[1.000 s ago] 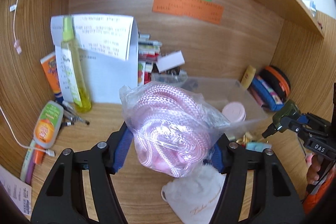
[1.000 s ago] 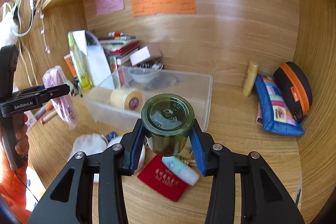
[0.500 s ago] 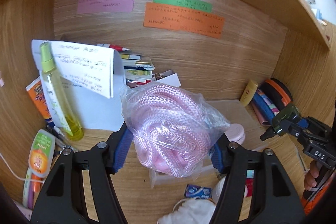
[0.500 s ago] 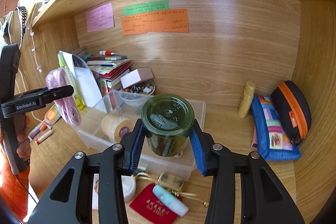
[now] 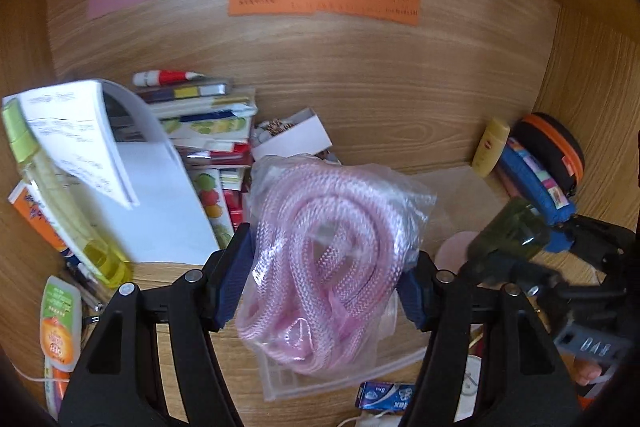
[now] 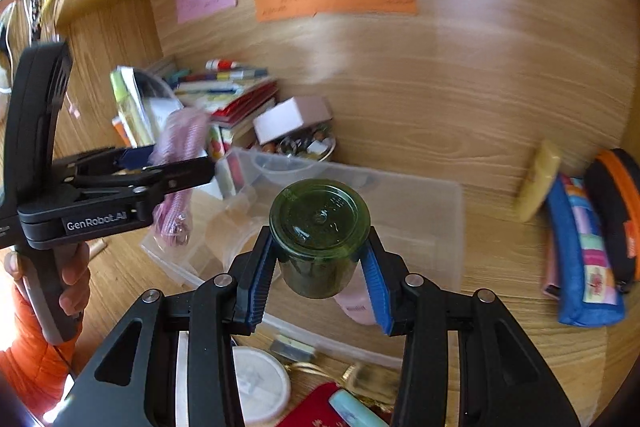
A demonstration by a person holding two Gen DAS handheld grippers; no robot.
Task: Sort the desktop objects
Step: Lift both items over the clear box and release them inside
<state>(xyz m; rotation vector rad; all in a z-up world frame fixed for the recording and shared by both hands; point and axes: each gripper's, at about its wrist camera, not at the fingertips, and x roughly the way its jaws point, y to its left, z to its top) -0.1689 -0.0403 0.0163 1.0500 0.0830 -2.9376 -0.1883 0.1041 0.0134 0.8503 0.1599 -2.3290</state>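
The left gripper point(image 5: 320, 279) is clamped on a clear bag of coiled pink rope point(image 5: 324, 267), carried in the air over the near left corner of the clear plastic bin point(image 6: 420, 211). The right gripper point(image 6: 318, 267) is closed on a dark green jar point(image 6: 320, 227), its lid facing the camera and its long axis running along the fingers, above the bin's near wall towards the middle.

Judging by this, both loads are headed for the bin, which lies ahead of and below each gripper — the jar's gripper looks nearer the open middle, while the rope hangs at the bin's left end.

The left wrist view hides most of the bin behind the bag, but shows the jar point(image 5: 508, 231) in side profile to the bag's right. The right wrist view alone shows the bin's full outline and what lies in front of it: a white round pad point(image 6: 260, 383) and a red pouch point(image 6: 320, 407) on the wooden surface point(image 6: 500, 267).
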